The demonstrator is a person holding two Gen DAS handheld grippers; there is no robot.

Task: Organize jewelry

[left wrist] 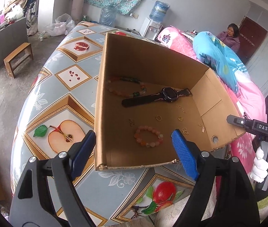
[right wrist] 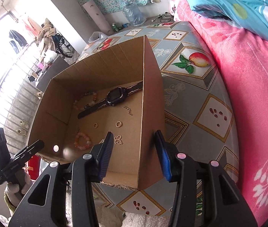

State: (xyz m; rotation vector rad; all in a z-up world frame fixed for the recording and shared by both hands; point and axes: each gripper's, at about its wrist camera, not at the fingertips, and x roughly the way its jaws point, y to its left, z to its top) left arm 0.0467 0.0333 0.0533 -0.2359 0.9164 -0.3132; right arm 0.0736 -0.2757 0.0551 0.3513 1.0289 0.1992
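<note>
An open cardboard box (left wrist: 149,60) (right wrist: 103,64) stands on the fruit-print table. Inside lie a black watch (left wrist: 158,96) (right wrist: 113,97), a pink bead bracelet (left wrist: 148,139) (right wrist: 82,141), a longer bead bracelet (left wrist: 126,89) (right wrist: 85,101), gold rings (left wrist: 158,117) (right wrist: 118,124), a thin chain (left wrist: 181,108) (right wrist: 127,110) and small gold charms (left wrist: 185,131) (right wrist: 118,139). My left gripper (left wrist: 132,151) is open and empty, straddling the box's near left wall. My right gripper (right wrist: 135,155) is open and empty, straddling the box's right wall.
The table (left wrist: 62,94) (right wrist: 200,104) carries a fruit-print cloth. A bed with a pink blanket (right wrist: 247,94) (left wrist: 251,98) and blue quilt (left wrist: 219,60) lies beside it. A wooden stool (left wrist: 18,58), water jugs and a seated person (left wrist: 230,36) are farther off.
</note>
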